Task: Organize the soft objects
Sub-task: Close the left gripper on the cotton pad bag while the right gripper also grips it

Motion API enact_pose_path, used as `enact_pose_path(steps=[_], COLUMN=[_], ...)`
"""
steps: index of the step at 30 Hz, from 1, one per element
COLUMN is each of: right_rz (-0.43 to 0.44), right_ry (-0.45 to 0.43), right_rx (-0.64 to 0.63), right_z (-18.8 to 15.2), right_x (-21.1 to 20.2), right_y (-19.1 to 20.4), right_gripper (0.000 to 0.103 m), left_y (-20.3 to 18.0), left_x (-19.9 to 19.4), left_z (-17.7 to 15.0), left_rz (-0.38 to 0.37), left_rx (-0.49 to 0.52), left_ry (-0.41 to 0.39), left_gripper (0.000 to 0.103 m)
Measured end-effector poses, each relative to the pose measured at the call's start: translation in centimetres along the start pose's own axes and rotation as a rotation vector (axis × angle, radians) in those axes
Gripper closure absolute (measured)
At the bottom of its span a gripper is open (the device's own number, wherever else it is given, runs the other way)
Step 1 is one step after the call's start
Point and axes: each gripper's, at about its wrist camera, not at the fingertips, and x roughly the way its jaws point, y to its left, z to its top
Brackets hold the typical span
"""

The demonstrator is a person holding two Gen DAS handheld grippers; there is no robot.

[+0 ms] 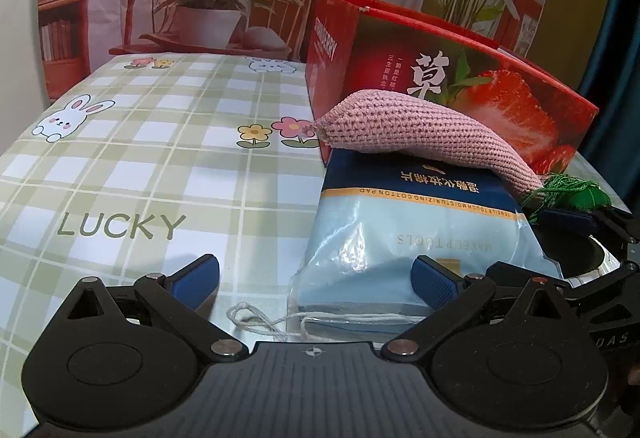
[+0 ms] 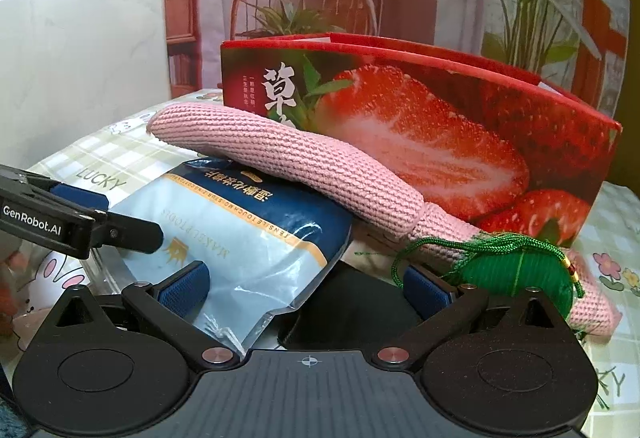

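Observation:
A light-blue and navy cotton-pad bag (image 1: 400, 222) lies on the checked tablecloth. A pink knitted tube (image 1: 400, 129) rests across its far end and leans on a red strawberry box (image 1: 520, 93). The tube's green tassel (image 1: 576, 193) hangs at the right. My left gripper (image 1: 316, 278) is open and straddles the bag's near left corner, its right pad over the bag. In the right wrist view my right gripper (image 2: 306, 286) is open. A corner of the bag (image 2: 248, 238) lies between its fingers, and the green tassel (image 2: 516, 270) sits by its right pad. The pink tube (image 2: 288, 157) runs above.
The strawberry box (image 2: 440, 125) stands upright behind the soft objects. A dark object (image 2: 352, 306) lies under the bag's corner. The tablecloth (image 1: 160, 165) stretches bare to the left. A white string (image 1: 260, 322) trails from the bag. A printed backdrop hangs behind the table.

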Motion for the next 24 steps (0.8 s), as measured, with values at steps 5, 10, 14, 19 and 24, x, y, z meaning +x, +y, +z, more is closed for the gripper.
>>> enact_pose_path(steps=[5,10,14,19,24], right_rz=[0.014,0.020,0.032,0.041,0.057], right_ry=[0.012,0.016,0.014,0.016,0.027], right_rx=[0.027,0.041,0.049,0.057,0.076], right_z=[0.0,0.1,0.0,0.0,0.0], right_x=[0.1,0.2,0.2,0.3,0.5], right_y=[-0.3,-0.4,-0.5,-0.7,-1.1], right_gripper=[0.000,0.000,0.000,0.000,0.000], left_y=[0.0,0.3,0.5,1.6,2.9], left_x=[-0.2,-0.3,-0.1,0.0,-0.1], left_z=[-0.3,-0.2,0.7,2.7,4.7], left_rz=[-0.001,-0.013,-0.025,-0.104,-0.098], left_rx=[0.010,0.006,-0.017,-0.086,-0.126], left_ry=[-0.009,-0.012,0.039,0.069,0.010], left_gripper=[0.000,0.000,0.000,0.021,0.027])
